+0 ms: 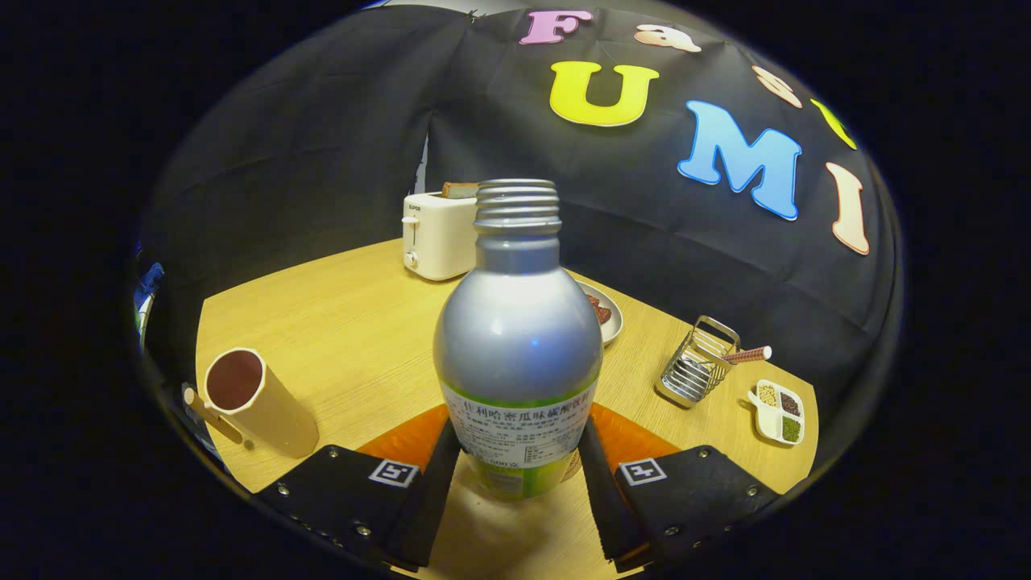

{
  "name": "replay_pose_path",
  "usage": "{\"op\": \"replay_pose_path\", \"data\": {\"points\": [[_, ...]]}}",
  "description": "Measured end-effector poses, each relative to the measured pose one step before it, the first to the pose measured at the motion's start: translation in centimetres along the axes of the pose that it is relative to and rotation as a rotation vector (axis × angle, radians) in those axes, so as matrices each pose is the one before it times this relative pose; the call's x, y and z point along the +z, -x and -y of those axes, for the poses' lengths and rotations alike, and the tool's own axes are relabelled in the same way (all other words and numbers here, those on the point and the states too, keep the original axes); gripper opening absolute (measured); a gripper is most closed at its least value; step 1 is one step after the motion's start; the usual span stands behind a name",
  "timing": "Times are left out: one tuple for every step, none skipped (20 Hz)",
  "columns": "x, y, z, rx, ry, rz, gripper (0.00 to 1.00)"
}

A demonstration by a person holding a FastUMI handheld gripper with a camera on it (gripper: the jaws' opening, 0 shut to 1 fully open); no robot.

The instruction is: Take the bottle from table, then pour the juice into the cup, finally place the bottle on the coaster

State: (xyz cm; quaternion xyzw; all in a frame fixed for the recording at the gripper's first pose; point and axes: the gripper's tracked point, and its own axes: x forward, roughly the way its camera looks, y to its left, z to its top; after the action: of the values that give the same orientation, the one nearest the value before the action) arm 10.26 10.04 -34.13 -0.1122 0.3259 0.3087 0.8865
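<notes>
Fingers (pixel 439 475) of the gripper (pixel 515 471) press against the lower sides of the bottle (pixel 518 338), one on its left and one on its right, so the claw is pinching the bottle around its label. The bottle stands upright between them, silver with a green band near its base, and its threaded neck is uncapped. Whether its base rests on the table (pixel 346 322) or hangs just above it cannot be told.

Just behind the bottle, an orange coaster (pixel 411 439) shows on both sides of it, partly hidden by the bottle and the fingers. To the near left, a tan cup (pixel 262 403) with a small handle sits on the wooden table, its mouth turned towards the camera and its inside dark; it is apart from the coaster.

Farther off on the right stands a wire rack (pixel 697 362) with a reddish stick (pixel 745 354) resting across its top, and just right of it a small white divided dish (pixel 780 411) holds grains in separate sections. Behind the bottle, a pale plate (pixel 608 314) with brown pieces of food peeks out to its right. At the far side of the table, a cream toaster (pixel 439 235) has a slice of bread (pixel 459 190) sticking up from its slot.
</notes>
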Motion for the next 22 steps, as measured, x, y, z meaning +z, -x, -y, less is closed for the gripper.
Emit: {"op": "replay_pose_path", "data": {"points": [[-0.161,-0.446,0.264,-0.00538,-0.00490,0.00332,0.76],[0.039,-0.527,0.346,-0.00439,-0.00588,0.00663,0.76],[-0.010,-0.350,0.135,-0.00446,-0.00395,0.00905,0.76],[0.226,-0.366,0.185,-0.00266,-0.00277,0.01292,0.76],[0.192,-0.305,0.091,-0.00236,-0.00388,0.01267,0.76],[0.140,-0.360,0.124,-0.00227,-0.00367,0.01245,0.76],[-0.174,-0.352,0.223,-0.00726,-0.00064,0.00284,0.76],[-0.231,-0.473,0.190,-0.00532,-0.00129,-0.00423,0.76],[-0.377,-0.354,0.079,-0.00551,-0.00050,-0.00478,0.76],[-0.158,-0.298,0.128,-0.00341,0.00083,-0.00094,0.77],[-0.182,-0.390,0.136,-0.00753,0.00584,0.00093,0.77],[-0.045,-0.219,0.201,-0.00676,0.00503,0.00282,0.77],[-0.127,-0.191,-0.057,-0.00305,-0.00435,0.00338,0.77],[-0.153,-0.214,-0.008,-0.00221,-0.01035,-0.00038,0.77],[-0.288,-0.136,0.018,-0.00340,-0.01309,-0.00070,0.78],[-0.319,-0.076,0.020,-0.00313,-0.01306,-0.00799,0.78],[-0.365,-0.040,0.044,-0.00571,-0.01017,-0.00912,0.78],[0.268,0.060,0.076,-0.00370,-0.01603,0.01704,0.79],[-0.286,-0.184,0.037,-0.00366,-0.00438,-0.00848,0.79],[0.123,0.077,0.001,-0.00350,-0.00979,0.00630,0.79],[-0.144,-0.009,0.016,-0.00276,-0.00347,-0.00321,0.80],[-0.140,-0.025,0.185,-0.00867,0.00076,-0.00355,0.80]]}}
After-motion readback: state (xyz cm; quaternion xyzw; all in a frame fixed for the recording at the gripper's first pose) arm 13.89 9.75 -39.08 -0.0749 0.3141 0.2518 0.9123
